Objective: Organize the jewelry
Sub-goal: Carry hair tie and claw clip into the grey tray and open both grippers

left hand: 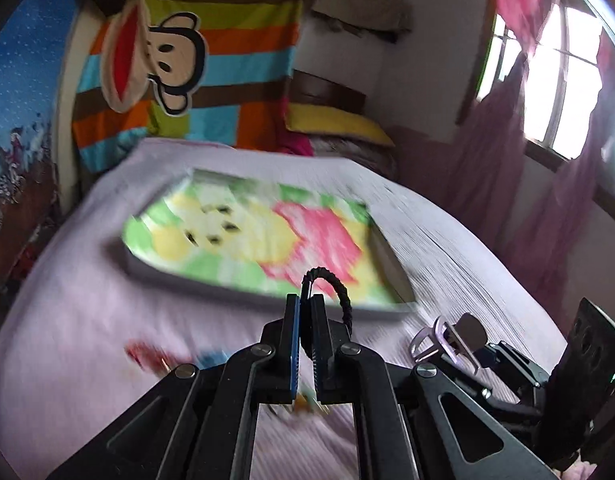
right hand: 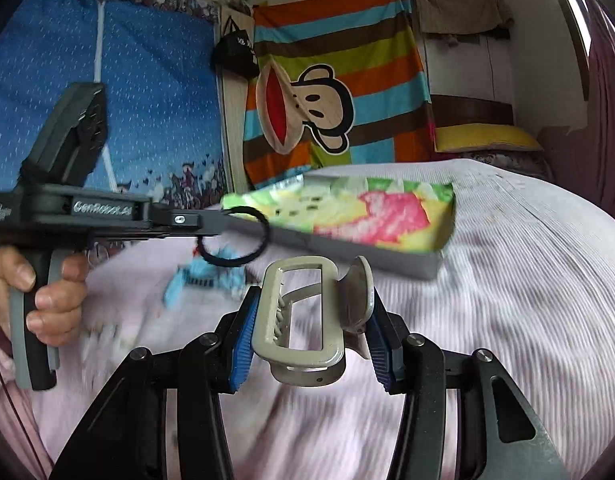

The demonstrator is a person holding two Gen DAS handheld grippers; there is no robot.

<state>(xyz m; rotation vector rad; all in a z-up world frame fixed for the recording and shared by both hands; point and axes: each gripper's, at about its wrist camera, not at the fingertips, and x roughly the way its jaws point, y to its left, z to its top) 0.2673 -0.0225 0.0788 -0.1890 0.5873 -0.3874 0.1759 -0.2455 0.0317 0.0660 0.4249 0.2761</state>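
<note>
- Left wrist view: we are seeing the left tool (left hand: pixel 306 300) pressed together on a black hair tie (left hand: pixel 339 284), whose loop is arching above the fingertips.
- We are seeing the tray (left hand: pixel 147 268) with a green, yellow and pink lining lying on the bed (left hand: pixel 67 320), beyond the tie.
- Right wrist view: we are seeing the right tool (right hand: pixel 311 312) pinching a grey claw clip (right hand: pixel 303 320) between its blue pads (right hand: pixel 243 336), above the bed.
- A hand (right hand: pixel 39 292) is gripping the left tool's handle; the tie is hanging between it and the tray.
- Blurred blue items (right hand: pixel 203 276) are lying on the bed.
</note>
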